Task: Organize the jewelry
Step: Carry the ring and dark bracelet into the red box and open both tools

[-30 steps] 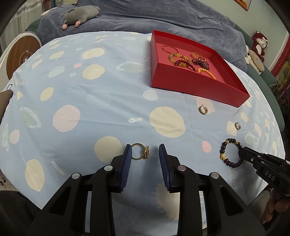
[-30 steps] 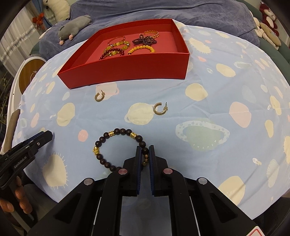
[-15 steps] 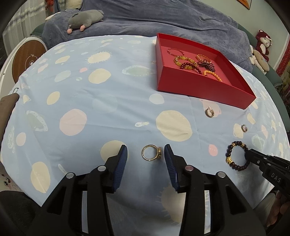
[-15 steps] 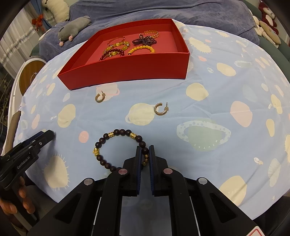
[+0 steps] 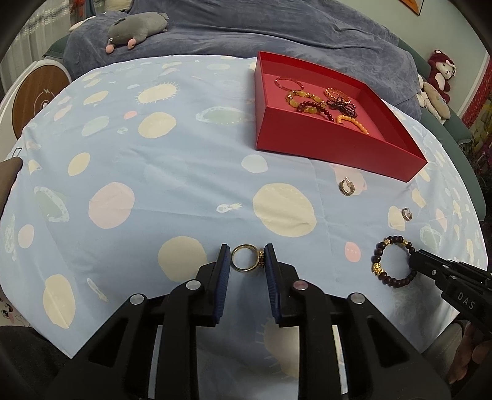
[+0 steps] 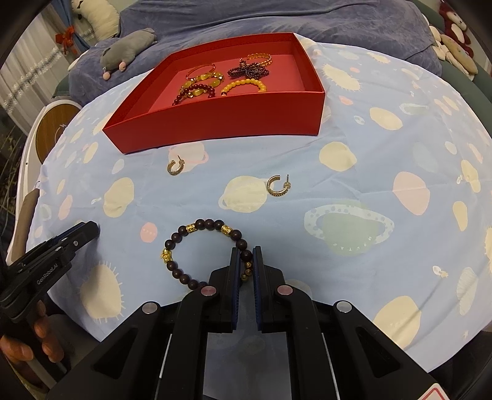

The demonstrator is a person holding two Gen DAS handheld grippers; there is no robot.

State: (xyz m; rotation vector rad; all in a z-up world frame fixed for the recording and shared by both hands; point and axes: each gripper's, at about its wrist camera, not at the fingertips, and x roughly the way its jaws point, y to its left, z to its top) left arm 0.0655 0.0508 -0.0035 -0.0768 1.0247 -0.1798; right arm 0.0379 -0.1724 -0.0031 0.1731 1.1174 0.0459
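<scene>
A gold ring (image 5: 245,258) lies on the spotted blue cloth between the pads of my left gripper (image 5: 245,258), which have closed onto its sides. My right gripper (image 6: 245,257) is shut on the near side of a dark bead bracelet (image 6: 196,246) with gold beads, which rests on the cloth; it also shows in the left wrist view (image 5: 388,260). A red box (image 6: 233,117) at the back holds several bracelets. Two gold hoop earrings (image 6: 176,167) (image 6: 277,186) lie between the box and the bracelet.
The round table's cloth edge runs close below both grippers. A grey plush toy (image 5: 135,29) lies on the blue sofa behind the table. More plush toys (image 5: 436,89) sit at the far right. A round wooden stool (image 5: 37,92) stands at the left.
My left gripper moved forward and its jaws narrowed from wide open around the ring to touching it. My right gripper stayed shut on the bracelet, nearly still.
</scene>
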